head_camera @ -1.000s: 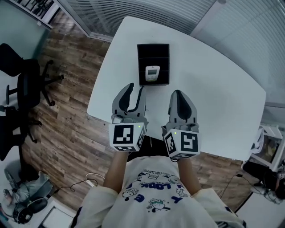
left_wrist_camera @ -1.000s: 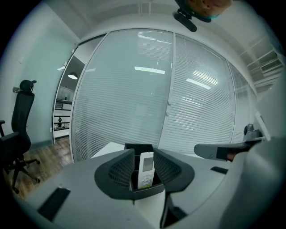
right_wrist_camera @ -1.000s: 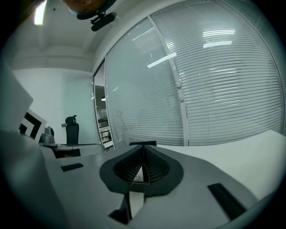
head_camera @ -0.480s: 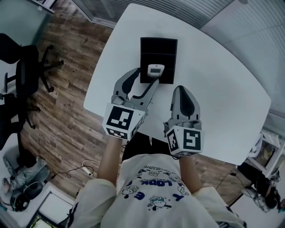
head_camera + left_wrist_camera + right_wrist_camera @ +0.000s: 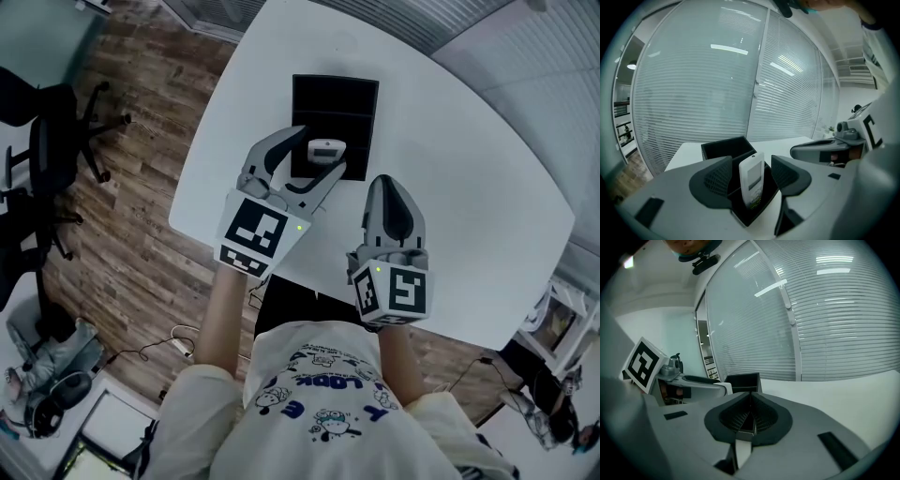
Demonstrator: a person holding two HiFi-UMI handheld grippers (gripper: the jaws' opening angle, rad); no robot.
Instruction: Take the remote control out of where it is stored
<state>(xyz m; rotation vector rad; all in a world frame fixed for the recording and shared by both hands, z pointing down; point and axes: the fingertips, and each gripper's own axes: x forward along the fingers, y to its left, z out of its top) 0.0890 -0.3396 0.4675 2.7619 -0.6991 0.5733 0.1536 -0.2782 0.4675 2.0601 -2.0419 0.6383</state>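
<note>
Remote (image 5: 752,180) stands upright in near slot of black box (image 5: 335,98) on tabletop (image 5: 450,169). Left gripper (image 5: 314,157) has come forward. Its fingers (image 5: 717,180) just opened wide, now one each side of remote, not touching (ready to squeeze, I think). Right gripper (image 5: 386,192) waits beside box, fingers closed, nothing held. Remote not out yet.

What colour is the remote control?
The remote control is white; clearest in the left gripper view.
</note>
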